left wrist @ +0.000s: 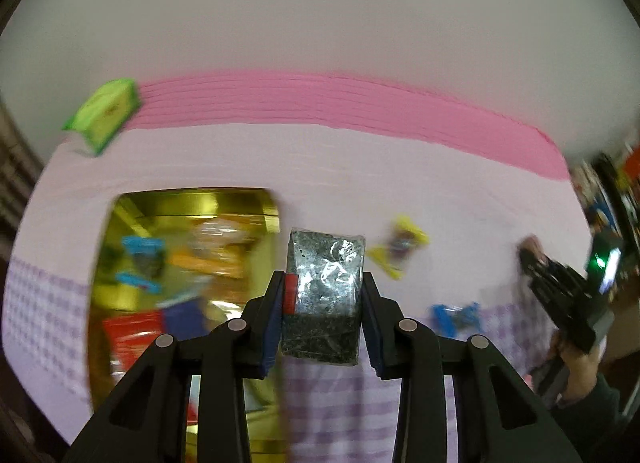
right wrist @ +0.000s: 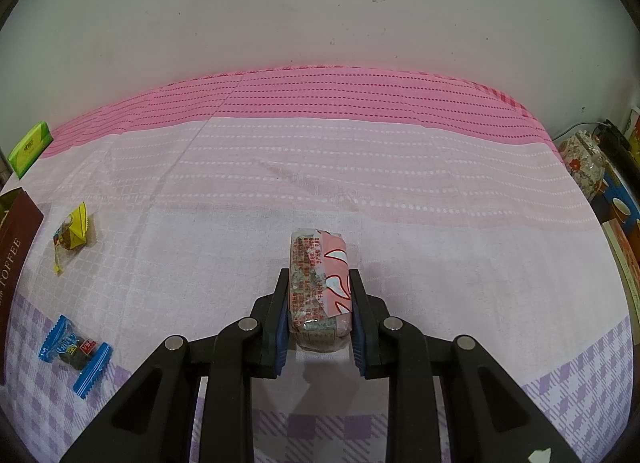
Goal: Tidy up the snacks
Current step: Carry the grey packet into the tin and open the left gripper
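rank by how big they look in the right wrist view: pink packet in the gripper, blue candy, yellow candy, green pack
1. pink packet, though nearest the camera
2. blue candy
3. yellow candy and green pack: too alike to rank

1 gold tin (left wrist: 120, 223), 1 green packet (right wrist: 30, 149), 2 loose candies (1 yellow (right wrist: 72, 233), 1 blue (right wrist: 74, 351)).

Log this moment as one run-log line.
left gripper: shut on dark snack pack | right gripper: shut on pink snack pack | gold tin: open, partly filled
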`<action>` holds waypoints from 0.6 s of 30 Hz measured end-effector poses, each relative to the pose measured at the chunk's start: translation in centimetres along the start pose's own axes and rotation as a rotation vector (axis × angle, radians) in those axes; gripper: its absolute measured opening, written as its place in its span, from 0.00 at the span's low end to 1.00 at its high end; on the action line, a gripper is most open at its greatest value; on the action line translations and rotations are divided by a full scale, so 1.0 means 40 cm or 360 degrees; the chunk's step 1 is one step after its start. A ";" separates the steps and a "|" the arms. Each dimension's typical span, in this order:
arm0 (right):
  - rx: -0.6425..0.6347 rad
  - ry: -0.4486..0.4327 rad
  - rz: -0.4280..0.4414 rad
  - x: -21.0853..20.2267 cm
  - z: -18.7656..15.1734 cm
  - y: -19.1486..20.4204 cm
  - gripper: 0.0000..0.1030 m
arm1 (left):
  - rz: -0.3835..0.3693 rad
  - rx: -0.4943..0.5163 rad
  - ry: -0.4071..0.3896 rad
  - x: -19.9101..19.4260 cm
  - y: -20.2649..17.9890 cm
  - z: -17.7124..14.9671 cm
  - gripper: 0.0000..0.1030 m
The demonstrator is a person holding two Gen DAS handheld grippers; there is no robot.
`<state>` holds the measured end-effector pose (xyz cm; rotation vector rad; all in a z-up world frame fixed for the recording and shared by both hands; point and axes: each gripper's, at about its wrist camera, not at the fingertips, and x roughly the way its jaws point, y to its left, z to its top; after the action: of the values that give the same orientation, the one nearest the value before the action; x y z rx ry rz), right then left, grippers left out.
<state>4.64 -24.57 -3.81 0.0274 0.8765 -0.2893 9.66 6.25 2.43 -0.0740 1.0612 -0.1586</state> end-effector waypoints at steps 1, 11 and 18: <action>0.0000 0.0000 0.0000 0.000 0.000 0.000 0.23 | 0.0036 -0.0036 0.0008 -0.002 0.033 -0.001 0.35; 0.0000 0.0000 -0.0001 -0.001 0.000 0.000 0.23 | 0.0197 -0.0164 0.0118 0.010 0.199 -0.084 0.35; -0.0003 0.0000 -0.0005 -0.001 0.000 0.000 0.23 | 0.0199 -0.0240 0.0137 0.015 0.244 -0.098 0.35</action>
<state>4.63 -24.55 -3.78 0.0245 0.8769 -0.2912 7.45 15.83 -1.33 -0.1377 1.1594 0.0320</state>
